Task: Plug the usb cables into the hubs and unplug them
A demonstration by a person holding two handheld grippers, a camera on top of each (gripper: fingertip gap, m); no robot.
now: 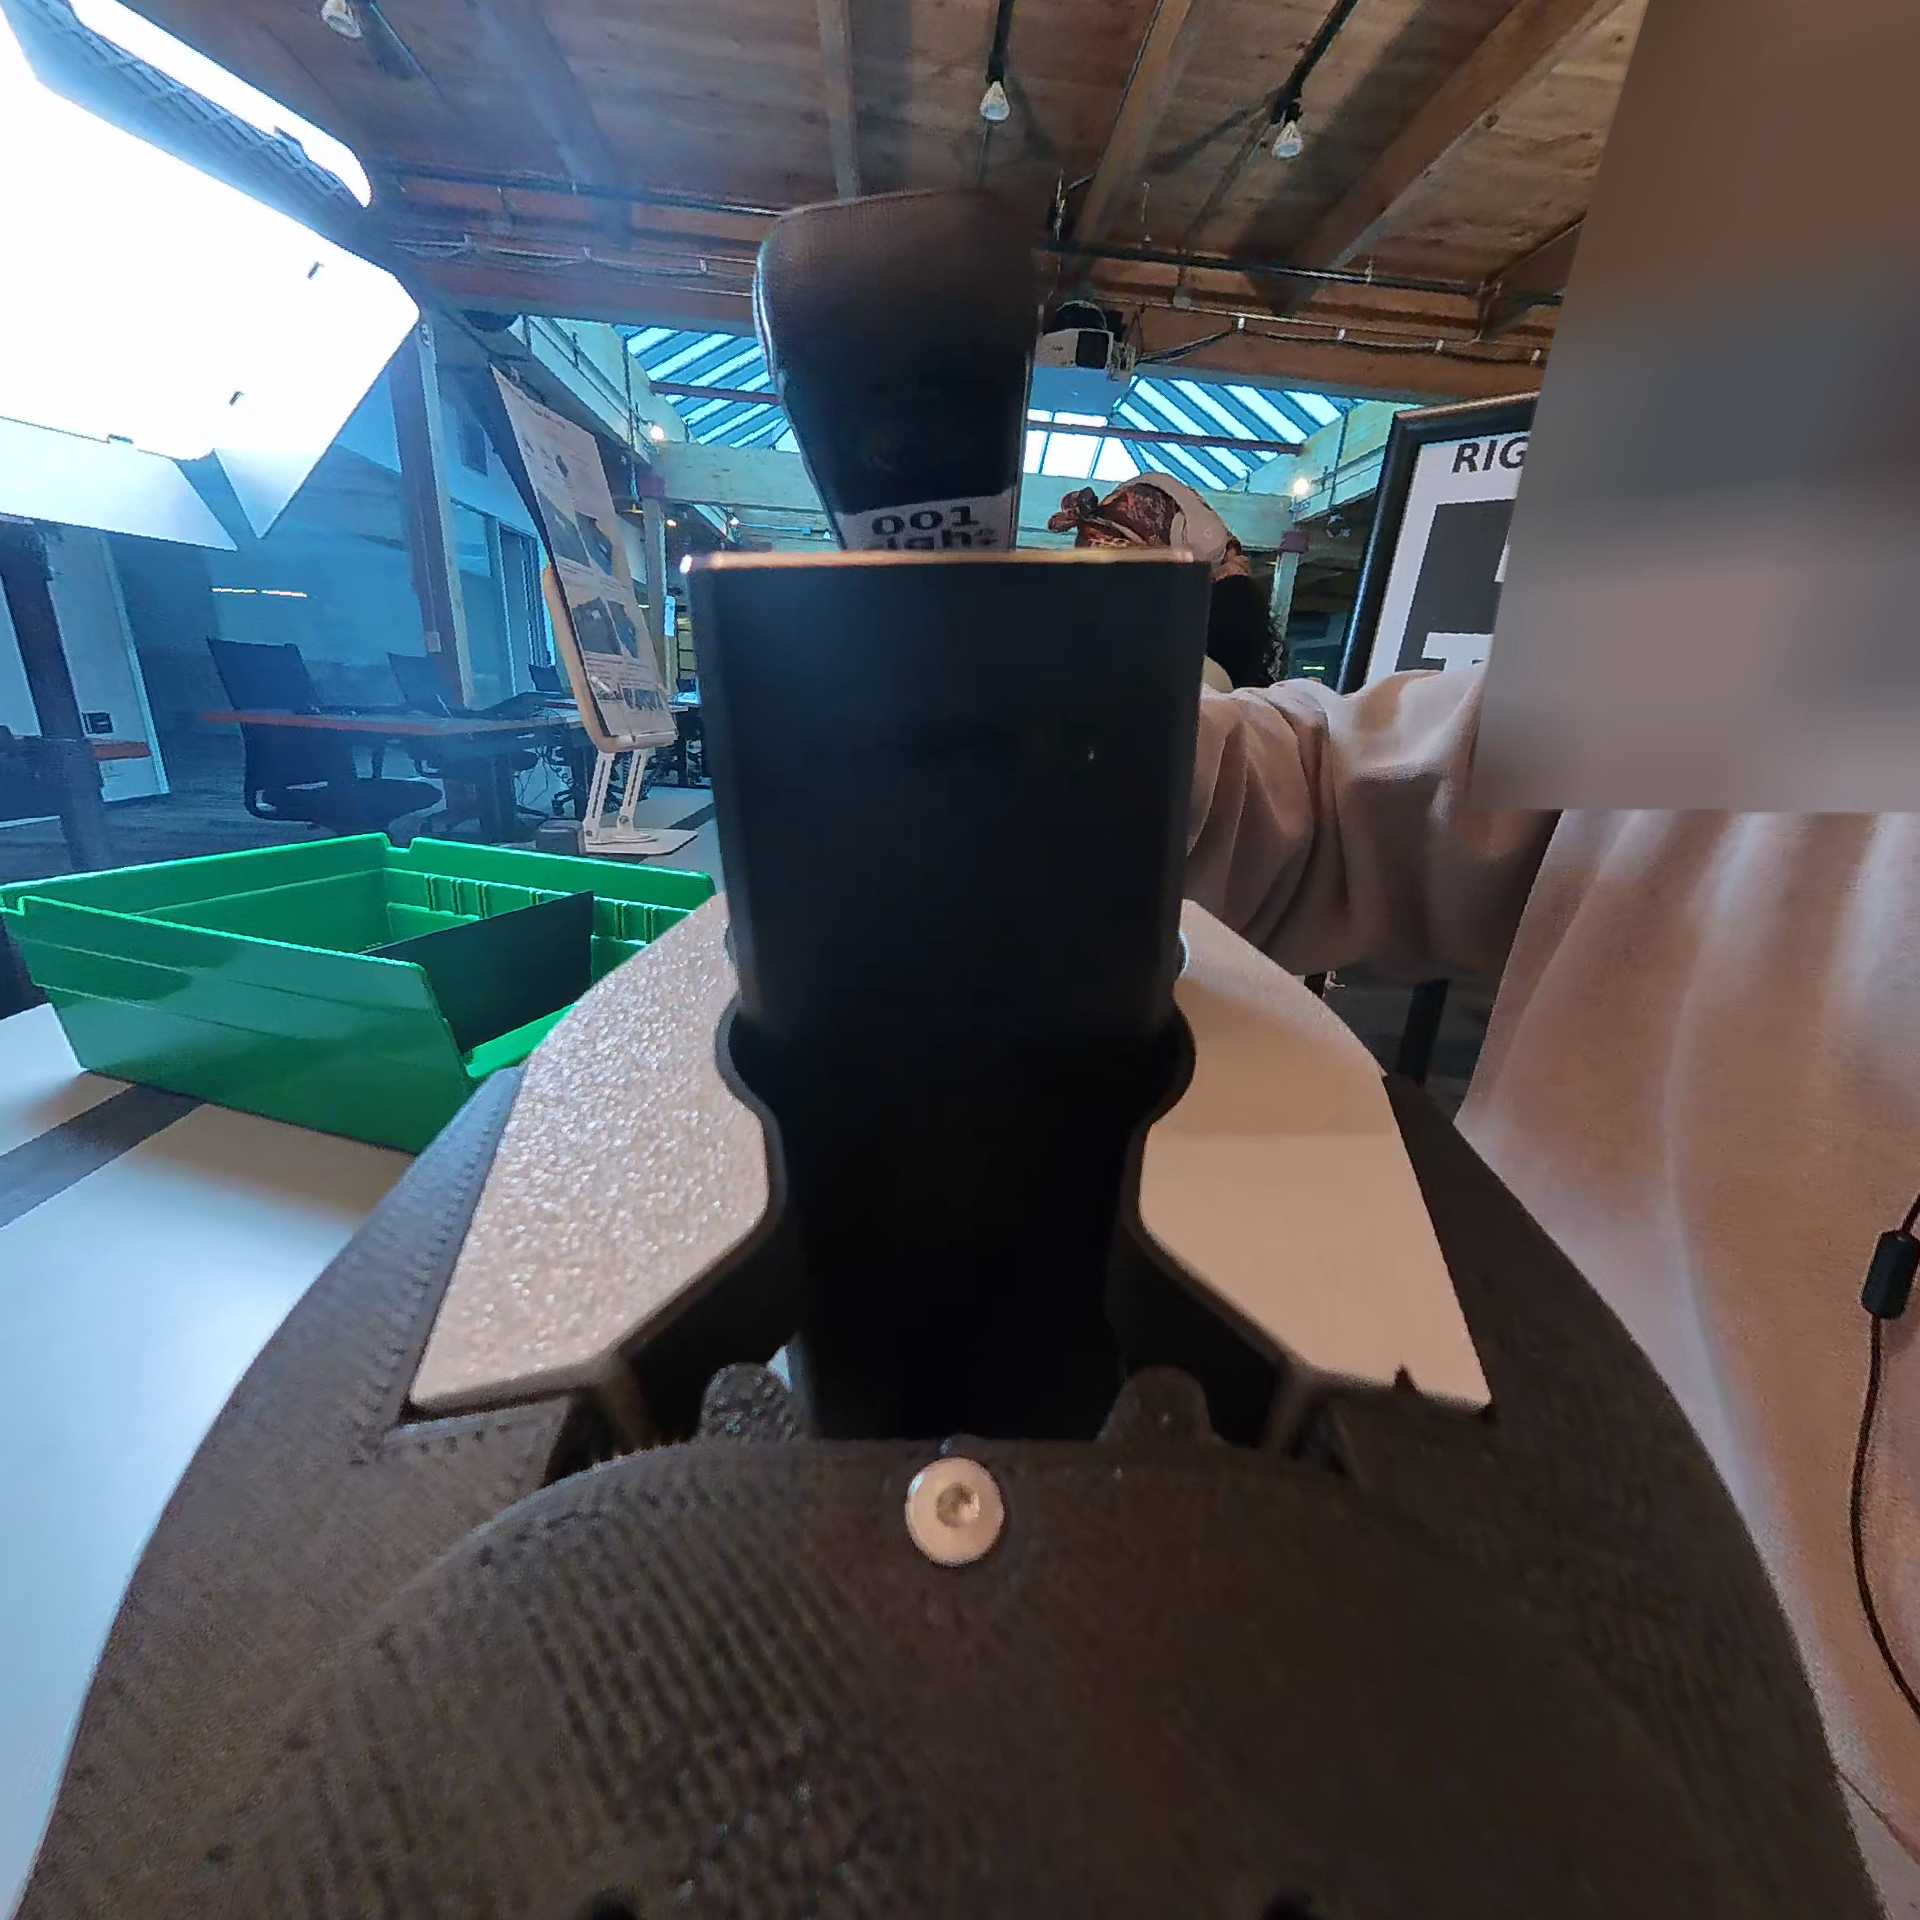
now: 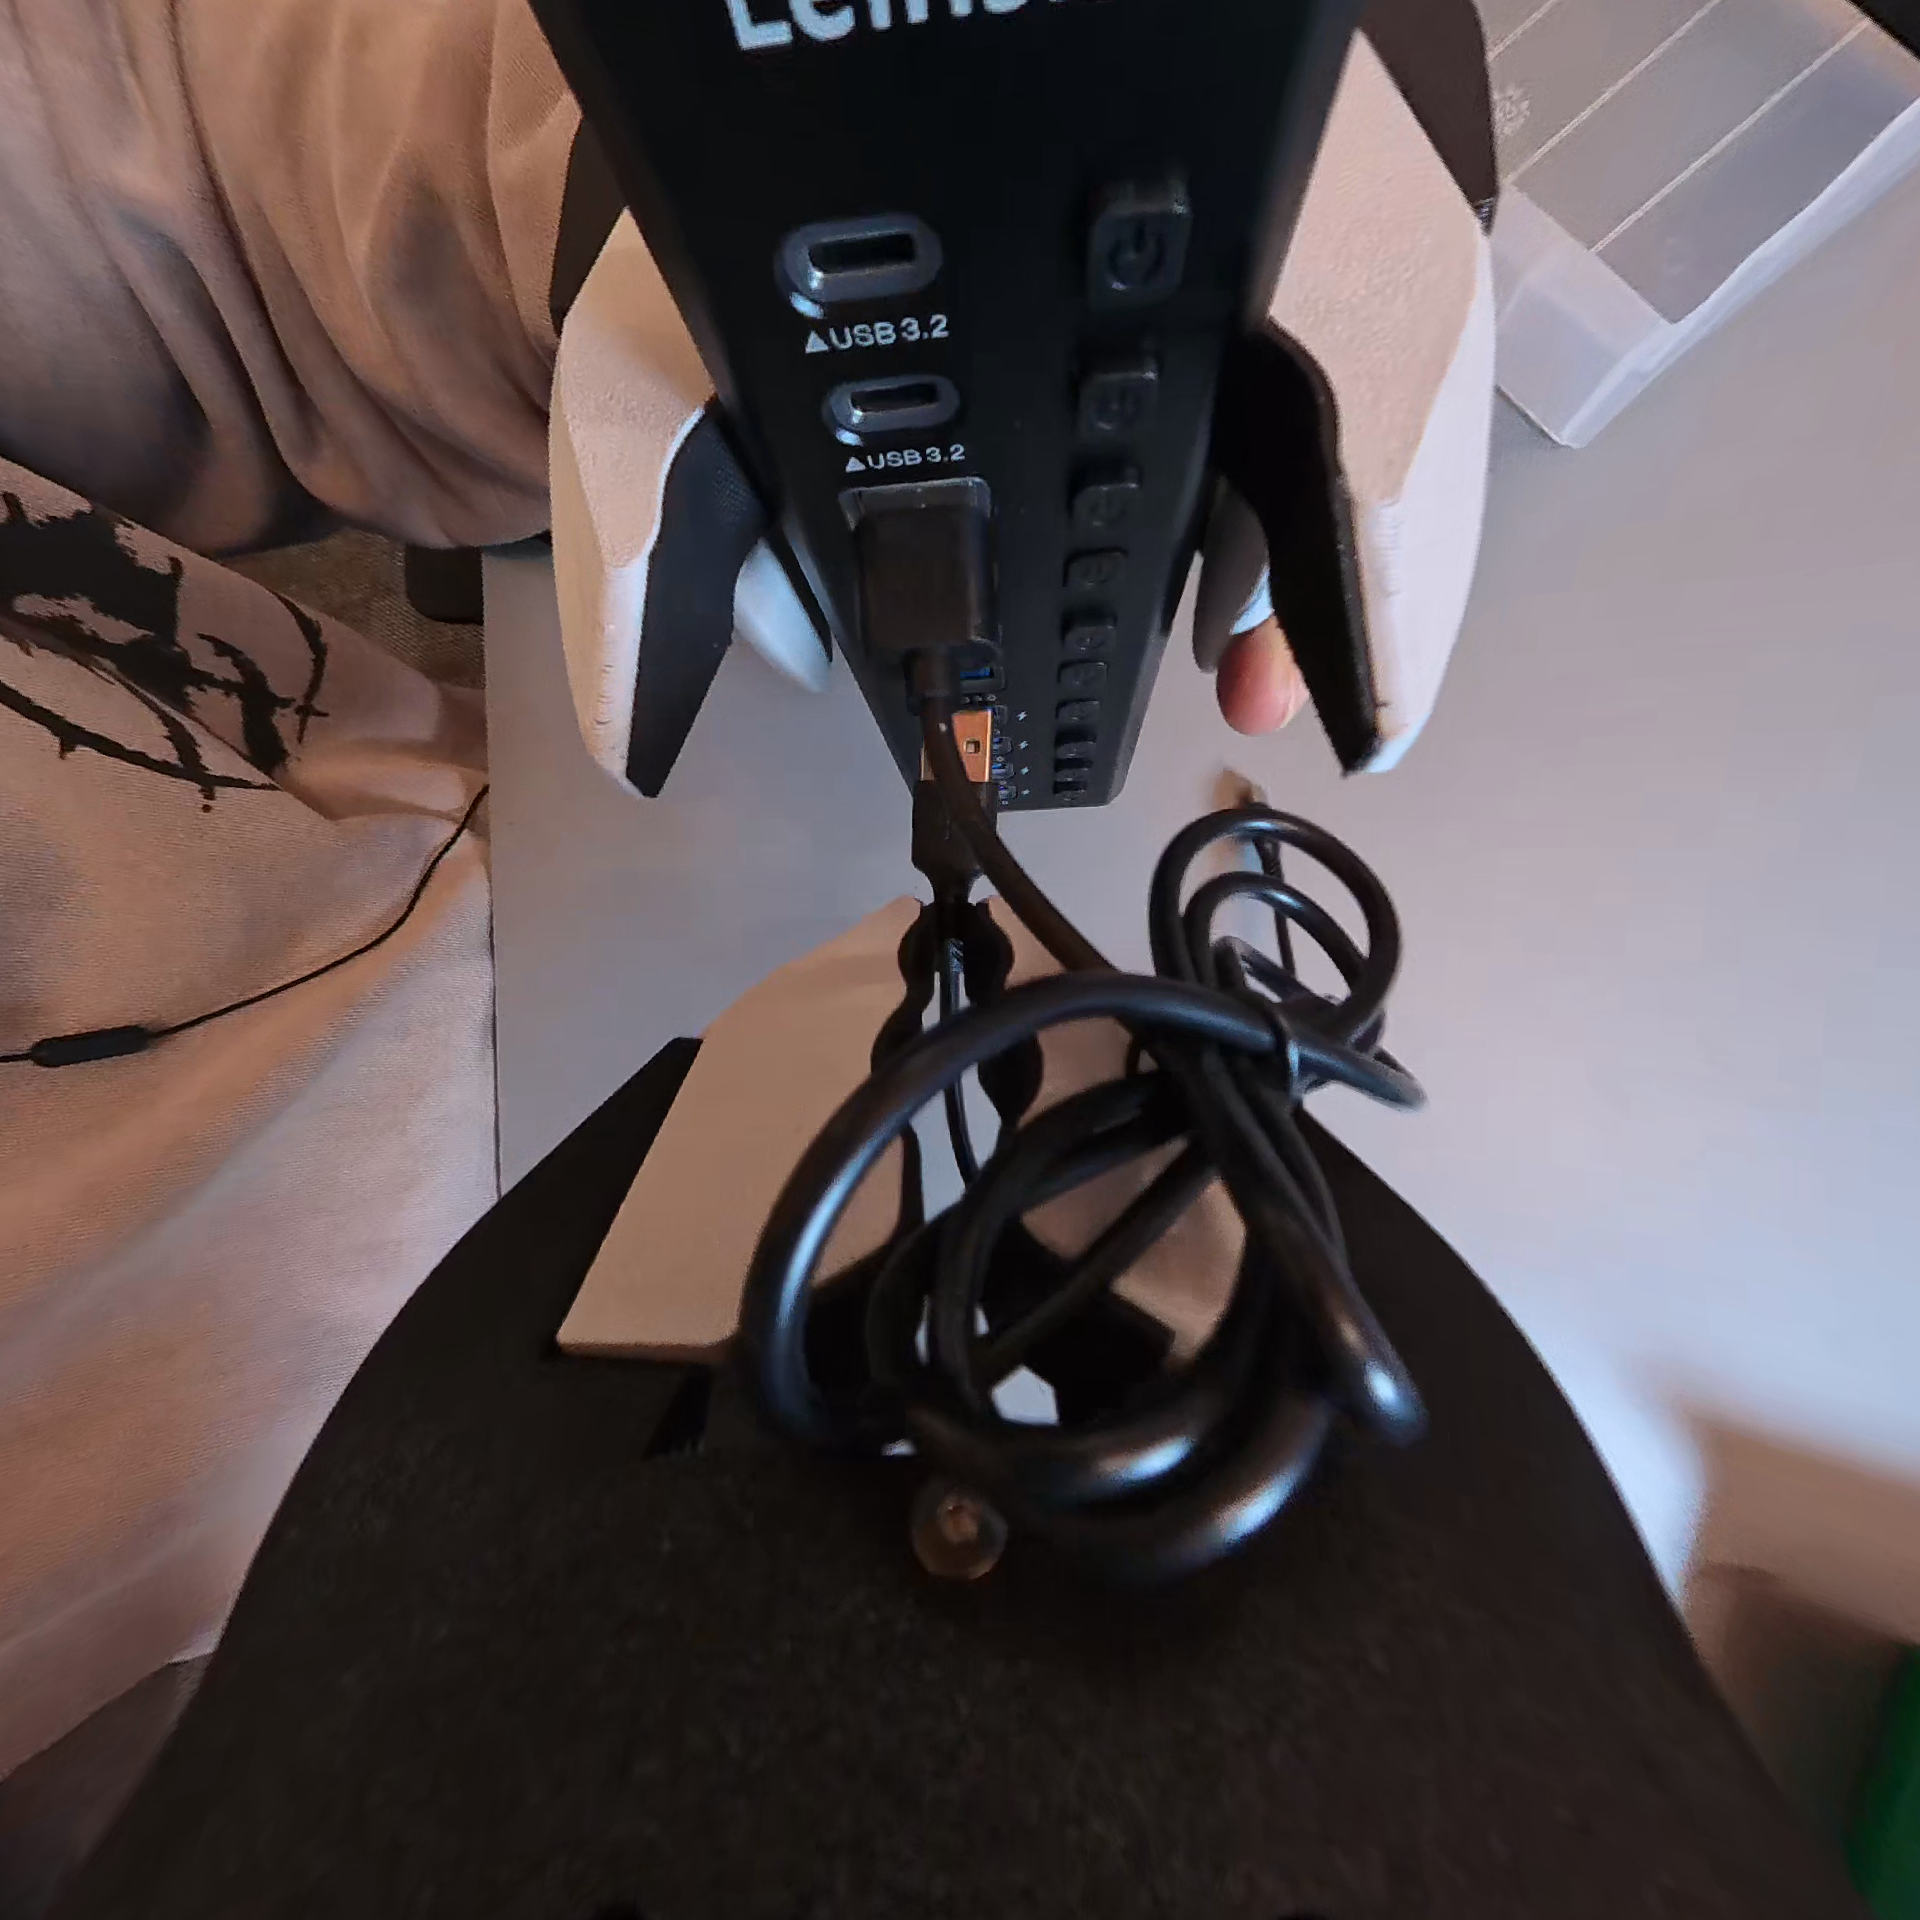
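My left gripper (image 1: 956,966) is shut on a long black USB hub (image 1: 951,790) and holds it upright above the table. In the right wrist view the hub (image 2: 997,343) shows its row of ports and buttons, clamped between the left gripper's pale fingers (image 2: 665,623). One black USB plug (image 2: 920,571) sits in a port. My right gripper (image 2: 940,920) is shut on a second black plug (image 2: 940,831); its copper-coloured metal tip (image 2: 971,743) is at the lower blue ports. I cannot tell whether it is inserted. A coiled black cable (image 2: 1091,1247) hangs over my right gripper.
A green bin (image 1: 260,987) stands on the white table (image 1: 104,1299) to the left. A clear plastic box (image 2: 1662,208) lies at the far right. The person's beige sleeve (image 1: 1351,810) and torso are close on the right. The right gripper's body (image 1: 894,364) shows above the hub. Tip to tip, the grippers are about 6 cm apart.
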